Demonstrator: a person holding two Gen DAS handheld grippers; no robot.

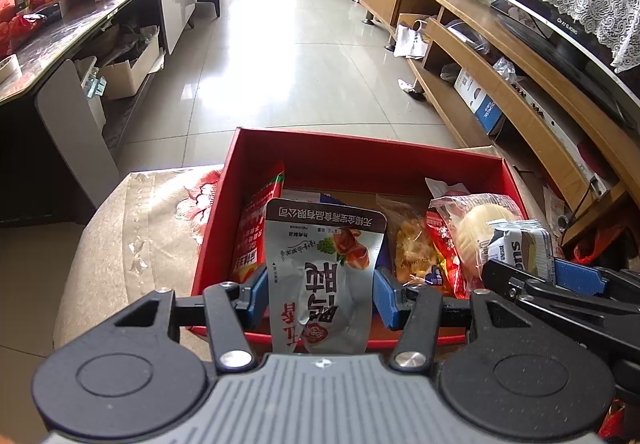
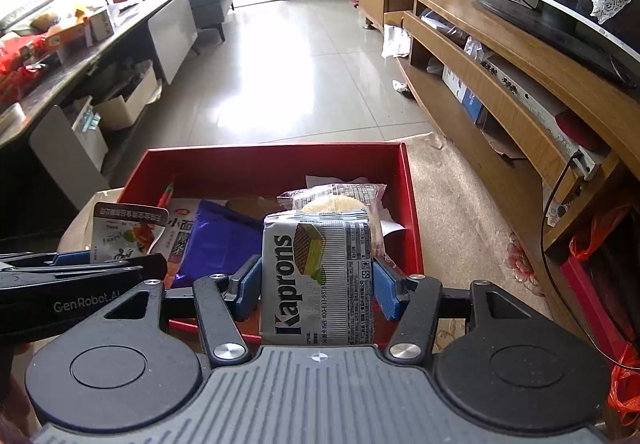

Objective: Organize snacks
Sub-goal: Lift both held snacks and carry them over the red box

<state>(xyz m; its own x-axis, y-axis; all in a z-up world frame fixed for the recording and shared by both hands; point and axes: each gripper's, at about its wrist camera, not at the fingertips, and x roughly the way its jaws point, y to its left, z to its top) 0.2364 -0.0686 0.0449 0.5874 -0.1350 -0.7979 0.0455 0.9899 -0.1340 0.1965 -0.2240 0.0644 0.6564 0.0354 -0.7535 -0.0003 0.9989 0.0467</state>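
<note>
A big red box (image 1: pixel 360 164) was seen sitting on a soft beige seat with a flower pattern (image 1: pixel 132 228), and its far wall stood up higher than the snacks inside. Many snacks were already packed in the box: a red bag (image 1: pixel 256 228) was leaned against the left wall, a purple bag (image 2: pixel 218 240) was laid flat near the middle, a yellow chip bag (image 1: pixel 412 244) was tucked beside it, and a round bun in a clear wrapper (image 2: pixel 336 200) was placed at the right. A silver pouch with a picture of meat (image 1: pixel 324 268) was held over the near side of the box by the left gripper (image 1: pixel 320 294), whose jaws were closed on the pouch from both sides. A grey Kaprons wafer pack (image 2: pixel 320 280) was held next to it by the right gripper (image 2: pixel 318 290), and its jaws were pressed tight on the pack too. The step in hand seemed to be the putting in of these two last snacks. For the next move, each snack would likely need to be lowered into a free spot in the box, and then the jaws would need to be opened so the snacks could be let go.
</note>
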